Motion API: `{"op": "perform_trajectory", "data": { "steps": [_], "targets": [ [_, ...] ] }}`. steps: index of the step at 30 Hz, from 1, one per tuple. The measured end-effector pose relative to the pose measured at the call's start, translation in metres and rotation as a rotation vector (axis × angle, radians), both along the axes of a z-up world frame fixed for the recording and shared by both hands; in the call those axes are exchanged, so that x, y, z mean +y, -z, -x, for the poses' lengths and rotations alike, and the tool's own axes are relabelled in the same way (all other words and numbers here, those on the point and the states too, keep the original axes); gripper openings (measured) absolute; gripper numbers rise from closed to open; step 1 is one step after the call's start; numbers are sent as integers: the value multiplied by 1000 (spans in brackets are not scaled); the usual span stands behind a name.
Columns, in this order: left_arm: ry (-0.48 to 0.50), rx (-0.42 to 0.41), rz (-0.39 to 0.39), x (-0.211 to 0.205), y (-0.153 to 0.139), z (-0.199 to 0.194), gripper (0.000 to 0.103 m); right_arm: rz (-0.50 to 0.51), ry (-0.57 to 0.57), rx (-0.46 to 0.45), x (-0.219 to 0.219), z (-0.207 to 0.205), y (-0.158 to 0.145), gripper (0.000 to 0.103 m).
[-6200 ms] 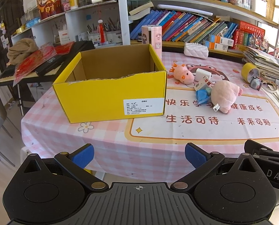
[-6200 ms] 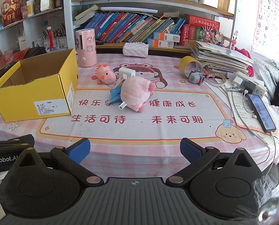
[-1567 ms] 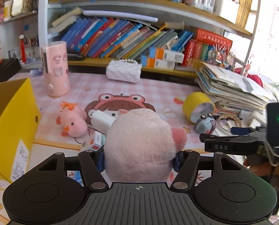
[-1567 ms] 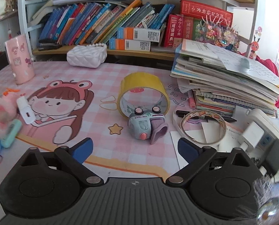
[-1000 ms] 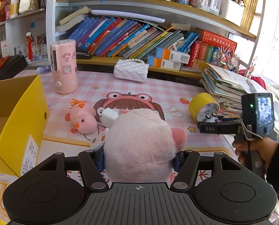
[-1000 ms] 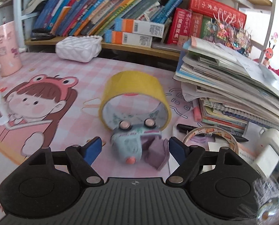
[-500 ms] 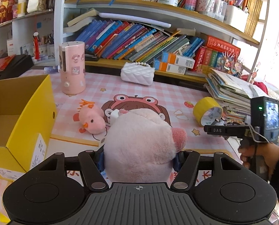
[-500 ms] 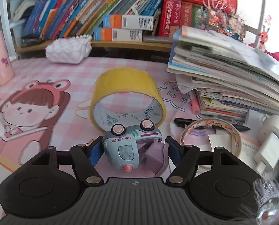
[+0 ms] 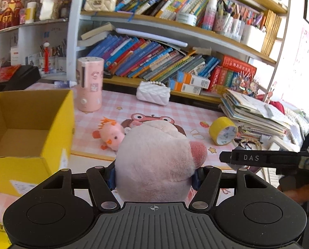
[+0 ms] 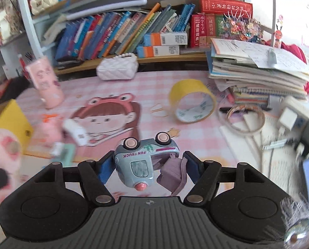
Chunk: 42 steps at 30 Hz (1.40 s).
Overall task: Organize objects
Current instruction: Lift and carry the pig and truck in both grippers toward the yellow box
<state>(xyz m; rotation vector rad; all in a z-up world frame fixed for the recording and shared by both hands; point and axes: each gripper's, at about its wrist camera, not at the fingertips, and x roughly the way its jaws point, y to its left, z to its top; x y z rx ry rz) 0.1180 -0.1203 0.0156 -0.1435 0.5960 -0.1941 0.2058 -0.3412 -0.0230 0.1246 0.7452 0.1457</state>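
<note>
**Both grippers loaded above the pink table**

Between your left gripper's (image 9: 153, 175) blue pads sits the big pink plush pig (image 9: 157, 159), clamped on both flanks, its snout poking toward 3 o'clock. It fills the middle of your left wrist view and is lifted clear of the checked tablecloth (image 9: 175, 112). At 9 o'clock in that view stands the open yellow cardboard box (image 9: 30, 124), with nothing visible on its brown floor. Just beyond the pig, at about 11 o'clock, the small pink plush chick (image 9: 109, 133) lies on the cloth. The yellow tape roll (image 9: 223, 130) rests on its side at 2 o'clock, near the stack of papers (image 9: 256, 112). Your other tool's black finger crosses the frame at 3 o'clock.

Your right gripper (image 10: 147, 167) has its jaws closed on the pale blue toy truck (image 10: 143, 161), which hangs upside down, wheels up, with its purple rear flap (image 10: 174, 174) against the right-hand pad. Those jaws have just been closing, and the truck is between them, off the table. In this view the tape roll (image 10: 193, 103) lies at 1 o'clock, the white quilted purse (image 10: 118, 68) at 11 o'clock by the bookshelf, and a corner of the box (image 10: 11, 122) at 9 o'clock. The left side of this view is blurred.
</note>
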Motion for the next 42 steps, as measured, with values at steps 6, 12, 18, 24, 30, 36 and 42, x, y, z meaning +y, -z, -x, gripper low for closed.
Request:
{"op": "perform_trajectory", "data": {
  "steps": [6, 12, 18, 24, 30, 36, 42],
  "targets": [
    [-42, -18, 19, 44, -4, 28, 62, -18, -34, -29, 48, 46, -18, 68],
    [-116, -11, 45, 94, -1, 59, 62, 7, -103, -28, 99, 82, -24, 68],
    [-178, 13, 44, 133, 4, 84, 62, 32, -169, -50, 143, 110, -32, 68],
    [-195, 53, 30, 165, 11, 112, 62, 67, -213, -35, 182, 147, -18, 68],
    [-196, 73, 8, 190, 15, 139, 62, 59, -228, 1, 212, 178, 0, 68],
    [-212, 75, 0, 212, 14, 160, 62, 51, -272, 15, 239, 205, 6, 68],
    [-215, 70, 12, 224, 14, 170, 62, 60, -289, 11, 253, 220, 3, 68]
  ]
}}
